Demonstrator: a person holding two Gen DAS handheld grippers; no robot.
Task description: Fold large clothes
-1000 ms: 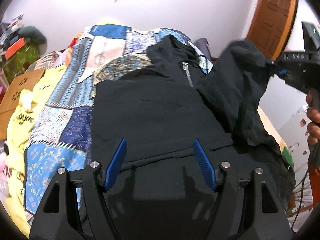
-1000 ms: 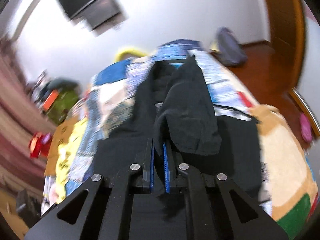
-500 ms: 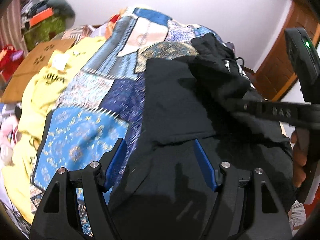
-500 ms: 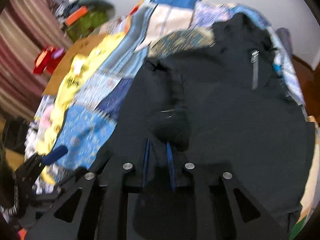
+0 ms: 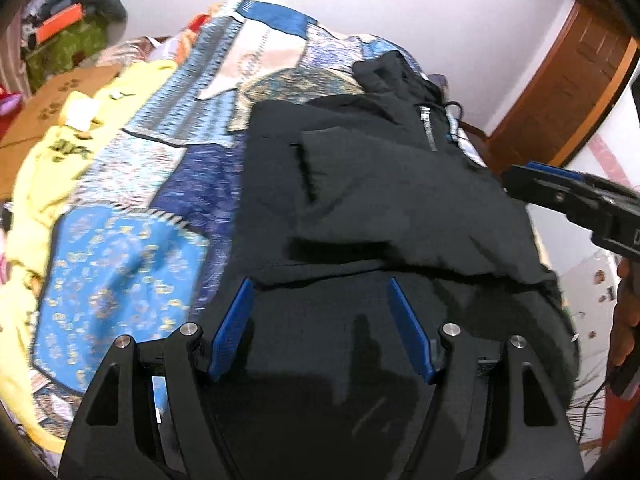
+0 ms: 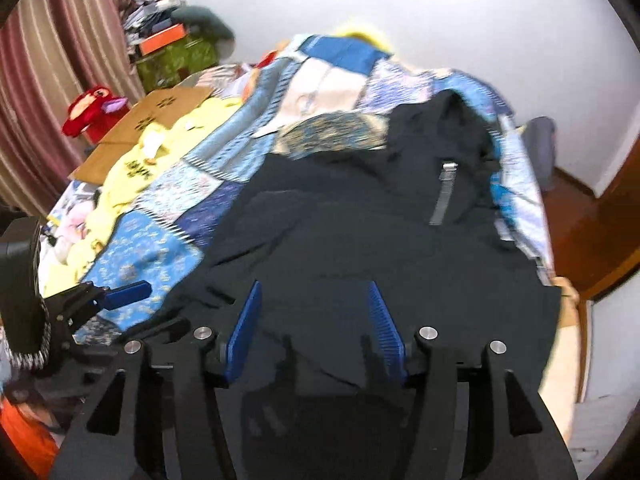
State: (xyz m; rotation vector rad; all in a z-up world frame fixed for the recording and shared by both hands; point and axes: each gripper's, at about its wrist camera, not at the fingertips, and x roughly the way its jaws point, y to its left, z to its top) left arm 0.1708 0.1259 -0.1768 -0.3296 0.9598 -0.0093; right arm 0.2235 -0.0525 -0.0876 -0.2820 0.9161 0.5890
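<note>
Now that the right hand-held gripper (image 6: 314, 326) has released the sleeve (image 5: 360, 184) across the hoodie (image 6: 400, 248) | left hand-held gripper (image 5: 322, 328) also gapes empty | one fold done.

No legible text; dark lettering on yellow cloth (image 5: 68, 148) (too blurred to read).

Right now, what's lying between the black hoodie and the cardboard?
In the right wrist view, the blue patchwork quilt and a yellow garment lie between the hoodie and the cardboard.
</note>
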